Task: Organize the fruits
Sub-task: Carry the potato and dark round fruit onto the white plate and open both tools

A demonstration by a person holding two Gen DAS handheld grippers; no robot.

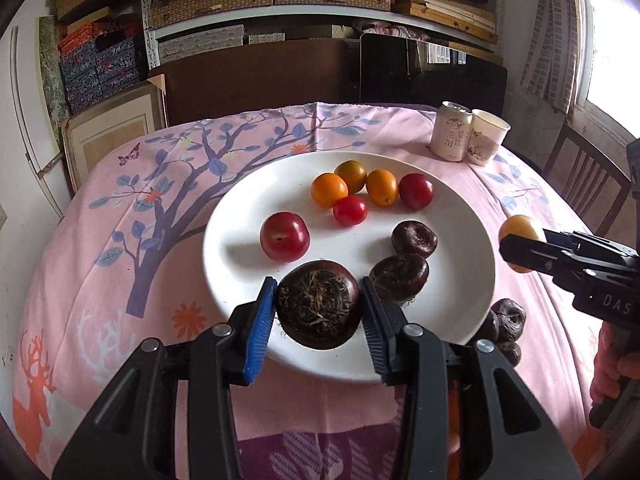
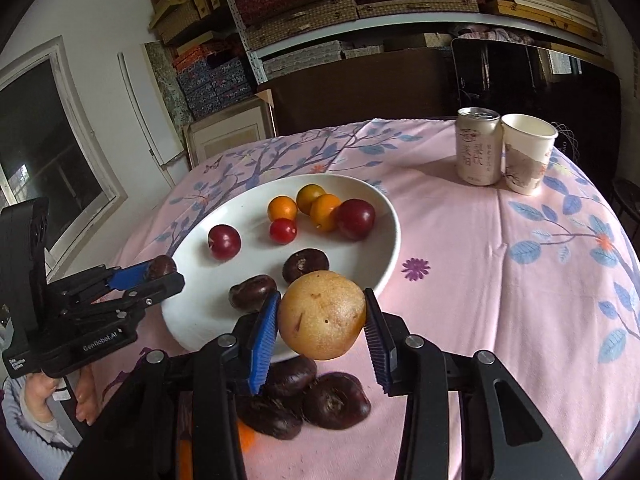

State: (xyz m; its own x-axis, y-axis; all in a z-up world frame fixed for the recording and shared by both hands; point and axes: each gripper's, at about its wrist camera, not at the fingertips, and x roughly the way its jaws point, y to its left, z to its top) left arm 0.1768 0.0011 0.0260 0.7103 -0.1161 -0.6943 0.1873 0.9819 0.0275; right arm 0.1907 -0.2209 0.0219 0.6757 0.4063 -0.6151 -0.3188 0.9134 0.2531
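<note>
Lettering we can read on the grippers and can

We read "DAS" on the right gripper (image 1: 520, 250), "GenRobot.AI" on the left gripper (image 2: 160, 276); Chinese characters on the can (image 2: 479, 146).

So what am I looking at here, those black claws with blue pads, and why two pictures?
There is no robot: a person holds a pinching tool in each hand, each with a camera looking along its fingers. One picture is the left tool's view; it grips a dark chestnut. The other is the right tool's view; it grips a yellow fruit. Below sits a white plate with red and orange fruits and two chestnuts. More chestnuts lie on the pink cloth, near a can and a cup.
</note>
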